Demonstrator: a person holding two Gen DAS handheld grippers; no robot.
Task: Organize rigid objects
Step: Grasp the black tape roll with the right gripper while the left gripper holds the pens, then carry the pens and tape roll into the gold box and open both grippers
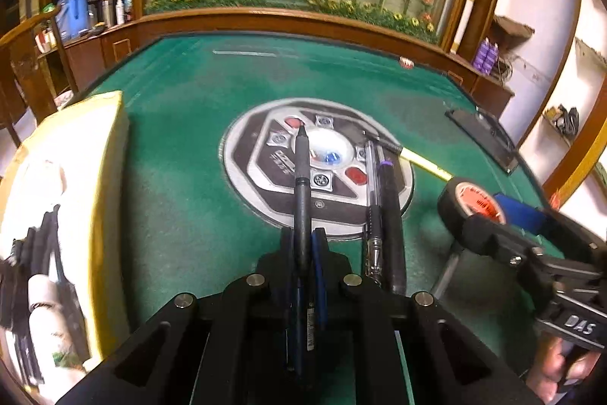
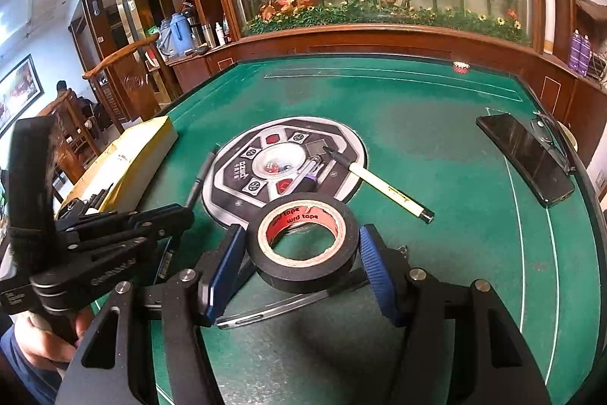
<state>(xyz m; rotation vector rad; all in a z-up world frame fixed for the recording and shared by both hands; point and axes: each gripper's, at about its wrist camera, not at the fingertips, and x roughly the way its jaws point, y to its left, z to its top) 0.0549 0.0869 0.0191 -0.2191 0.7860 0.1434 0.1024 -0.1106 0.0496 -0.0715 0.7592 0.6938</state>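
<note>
Left gripper (image 1: 303, 253): jaws clenched on a black pen (image 1: 302, 200), gripped low on the barrel, tip pointing away over the table's round centre console (image 1: 265, 185).

Right gripper (image 2: 299, 260): jaws set wide around a roll of black tape (image 2: 303, 249), both blue pads at its outer wall. The roll looked carried; firm contact could not be confirmed.

Handling, judged: pen light, stiff, slick; best held mid-barrel. Tape light, rigid, rounded; best taken across its outer wall.

On the console, beside the held pen: a clear pen (image 1: 371, 200) and a dark marker (image 1: 390, 215), side by side.

Right of these: a yellow pen (image 2: 387, 188) on the green felt table (image 2: 436, 147).

Far left: a yellow box (image 1: 106, 177), pens inside.

Far right: a phone (image 2: 523, 158).
</note>
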